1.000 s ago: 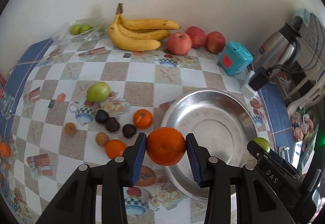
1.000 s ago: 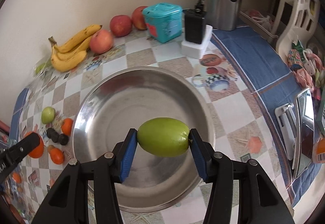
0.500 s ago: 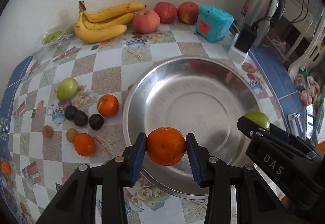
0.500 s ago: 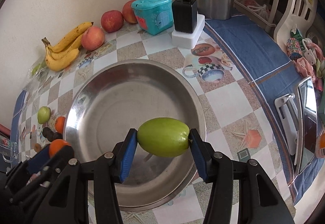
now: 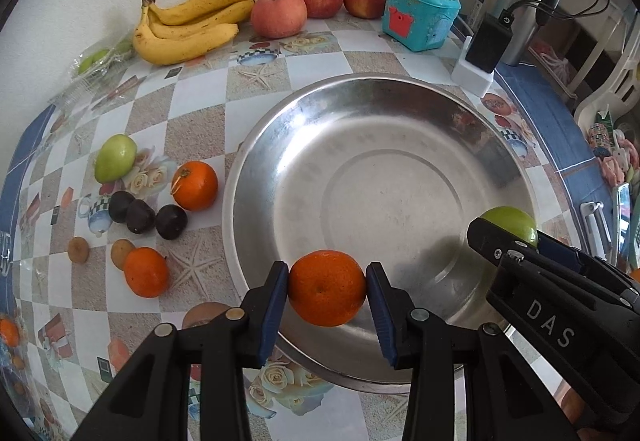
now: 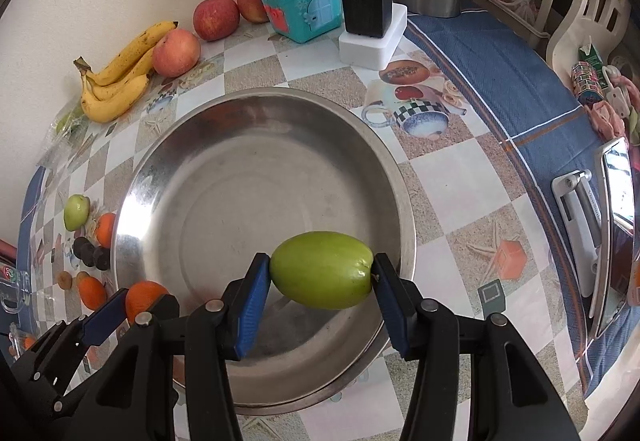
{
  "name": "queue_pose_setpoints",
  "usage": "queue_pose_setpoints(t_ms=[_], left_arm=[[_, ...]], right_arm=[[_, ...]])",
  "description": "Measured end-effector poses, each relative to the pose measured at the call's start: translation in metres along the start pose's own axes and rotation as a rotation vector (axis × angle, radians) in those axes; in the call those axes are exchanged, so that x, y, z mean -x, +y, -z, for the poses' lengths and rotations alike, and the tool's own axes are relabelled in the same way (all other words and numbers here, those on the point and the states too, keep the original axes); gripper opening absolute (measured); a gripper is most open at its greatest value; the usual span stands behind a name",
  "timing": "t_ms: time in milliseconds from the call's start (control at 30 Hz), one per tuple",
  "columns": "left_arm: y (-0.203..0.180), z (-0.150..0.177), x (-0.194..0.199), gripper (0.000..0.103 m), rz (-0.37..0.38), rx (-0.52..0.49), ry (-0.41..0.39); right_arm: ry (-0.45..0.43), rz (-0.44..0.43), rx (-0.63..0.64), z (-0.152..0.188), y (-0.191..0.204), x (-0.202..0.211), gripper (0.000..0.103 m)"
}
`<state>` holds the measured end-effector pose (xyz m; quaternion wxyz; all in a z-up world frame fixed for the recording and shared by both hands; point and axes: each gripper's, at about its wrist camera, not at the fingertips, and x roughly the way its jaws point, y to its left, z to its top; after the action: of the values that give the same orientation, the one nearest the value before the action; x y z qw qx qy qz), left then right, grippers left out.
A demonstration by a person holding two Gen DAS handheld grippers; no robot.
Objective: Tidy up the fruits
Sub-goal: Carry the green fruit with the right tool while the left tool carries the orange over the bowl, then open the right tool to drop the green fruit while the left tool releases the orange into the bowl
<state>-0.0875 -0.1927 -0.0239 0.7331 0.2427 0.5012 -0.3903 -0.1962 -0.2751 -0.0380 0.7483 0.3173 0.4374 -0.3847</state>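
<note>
Left wrist view: my left claw (image 5: 327,288) pinches a round orange tangerine (image 5: 326,287) between its blue pads, above the near rim of the wide, shallow stainless-steel bowl (image 5: 400,113). The bowl rests on the checkered, picture-printed surface (image 5: 192,129). Left of the bowl lie two loose tangerines (image 5: 195,185), a small green fruit (image 5: 115,158), three dark round fruits (image 5: 140,215) and two small brown ones (image 5: 78,250). Against the wall I see a bunch of yellow bananas (image 5: 188,29), three red apples (image 5: 279,13) and a turquoise plastic box (image 5: 420,19). At lower right, my right claw (image 5: 516,241) enters, gripping an oval green fruit (image 5: 510,222).

Right wrist view: my right claw (image 6: 322,275) clamps the oval green fruit (image 6: 322,269) lengthwise between its pads, over the near right part of the bowl (image 6: 256,109). At lower left, my left claw (image 6: 138,303) carries the tangerine (image 6: 144,295) beside the bowl's near left rim.
</note>
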Motion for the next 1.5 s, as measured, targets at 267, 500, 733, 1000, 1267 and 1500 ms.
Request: queue_pose_setpoints(t_ms=[267,500,733,1000,1267,1500], left_arm=[[0.0,0.0,-0.001,0.045,-0.003,-0.006,0.007],[0.002,-0.002,0.004,0.049,-0.003,-0.004,-0.005],[0.008,-0.006,0.012,0.052,-0.015,0.012,-0.015],[0.018,-0.008,0.019,0.053,-0.028,0.041,-0.016],[0.047,-0.011,0.022,0.054,-0.041,0.133,-0.007],[0.087,-0.012,0.03,0.054,-0.024,0.267,-0.012]], right_arm=[[0.007,0.003,0.004,0.001,0.002,-0.002,0.054],[0.006,-0.013,-0.012,0.0,0.0,0.0,0.054],[-0.008,-0.024,-0.017,-0.002,-0.001,0.005,0.054],[-0.013,-0.03,-0.01,-0.003,0.001,0.009,0.054],[-0.028,-0.034,-0.004,-0.004,0.004,0.017,0.054],[-0.036,-0.027,0.016,-0.004,0.014,0.026,0.054]])
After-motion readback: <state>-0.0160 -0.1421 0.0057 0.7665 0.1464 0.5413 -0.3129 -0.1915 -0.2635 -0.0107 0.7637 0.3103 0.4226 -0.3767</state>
